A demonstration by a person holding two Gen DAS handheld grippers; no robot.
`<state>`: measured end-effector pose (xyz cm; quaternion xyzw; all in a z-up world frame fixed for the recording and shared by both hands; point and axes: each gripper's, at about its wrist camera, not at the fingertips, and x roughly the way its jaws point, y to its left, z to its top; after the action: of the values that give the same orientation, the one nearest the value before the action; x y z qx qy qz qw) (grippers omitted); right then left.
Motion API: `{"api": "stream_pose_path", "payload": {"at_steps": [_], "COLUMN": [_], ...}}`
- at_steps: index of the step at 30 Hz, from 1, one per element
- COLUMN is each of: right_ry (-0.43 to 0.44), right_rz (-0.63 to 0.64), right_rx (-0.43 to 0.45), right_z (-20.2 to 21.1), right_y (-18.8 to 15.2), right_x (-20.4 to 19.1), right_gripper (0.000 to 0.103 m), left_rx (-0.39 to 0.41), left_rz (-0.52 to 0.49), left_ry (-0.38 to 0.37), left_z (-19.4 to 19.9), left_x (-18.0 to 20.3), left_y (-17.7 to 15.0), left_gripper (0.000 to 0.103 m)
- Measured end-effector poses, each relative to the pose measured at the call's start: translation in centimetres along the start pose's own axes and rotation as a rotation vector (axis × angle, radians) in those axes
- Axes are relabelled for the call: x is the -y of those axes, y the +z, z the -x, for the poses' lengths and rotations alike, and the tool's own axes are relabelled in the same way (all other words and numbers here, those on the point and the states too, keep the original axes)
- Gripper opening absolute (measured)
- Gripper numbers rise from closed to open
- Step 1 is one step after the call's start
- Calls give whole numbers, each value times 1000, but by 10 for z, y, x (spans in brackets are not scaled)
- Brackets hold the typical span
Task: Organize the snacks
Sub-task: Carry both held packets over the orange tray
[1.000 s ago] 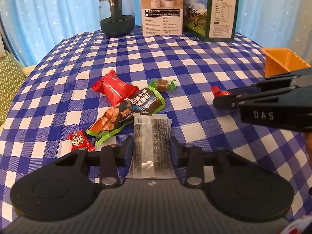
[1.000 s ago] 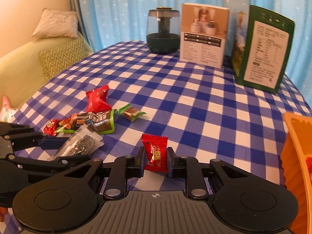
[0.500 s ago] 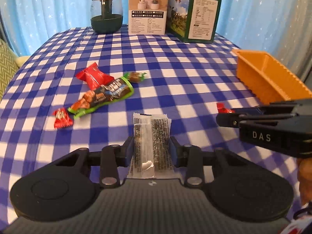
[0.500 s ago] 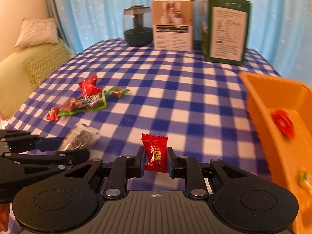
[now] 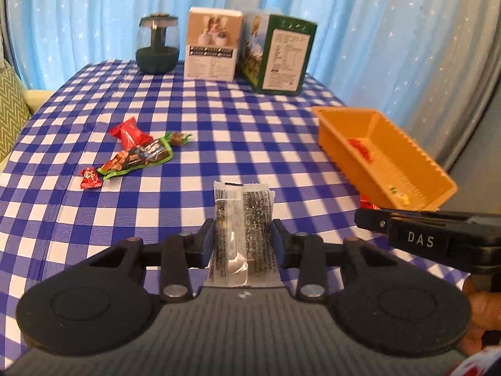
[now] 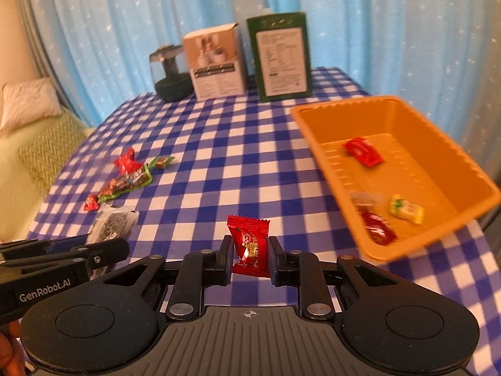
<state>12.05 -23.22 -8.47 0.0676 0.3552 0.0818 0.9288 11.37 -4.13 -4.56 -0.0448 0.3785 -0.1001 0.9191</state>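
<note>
Only my right-wrist view shows the orange tray's [image 6: 316, 138] candies; my left tool [image 5: 243, 238] pinches a clear sesame packet [image 5: 242, 219], my right tool [image 6: 249, 255] a red candy [image 6: 250, 244].

The counter [image 5: 250, 131] has a blue-and-white checked cloth. Ahead and left of the left claw [image 5: 243, 238] lie four loose snacks [image 5: 137, 158]. Ahead and right stands an orange tray [image 5: 332, 138]. Far ahead stand a dark jar [image 5: 157, 45] and two boxes [image 5: 275, 53].
</note>
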Motion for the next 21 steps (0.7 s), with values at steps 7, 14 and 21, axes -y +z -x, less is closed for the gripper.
{"api": "stream_pose_path", "payload": {"at_steps": [7, 14, 21], "right_ry": [-47, -97, -131], "right_rz": [-7, -29, -52], "right_rx": [41, 78, 104], "right_z": [43, 75, 94], "right_y": [-1, -2, -1], "right_x": [12, 31, 50], "right_gripper": [23, 23, 23], "left_rx": [23, 30, 23], "left_rz": [-27, -52, -56], "left_ry": [-37, -105, -150], "left_z": [27, 39, 41], "left_x": [28, 59, 83], "left_y": [4, 7, 8], "left_gripper": [34, 34, 34]}}
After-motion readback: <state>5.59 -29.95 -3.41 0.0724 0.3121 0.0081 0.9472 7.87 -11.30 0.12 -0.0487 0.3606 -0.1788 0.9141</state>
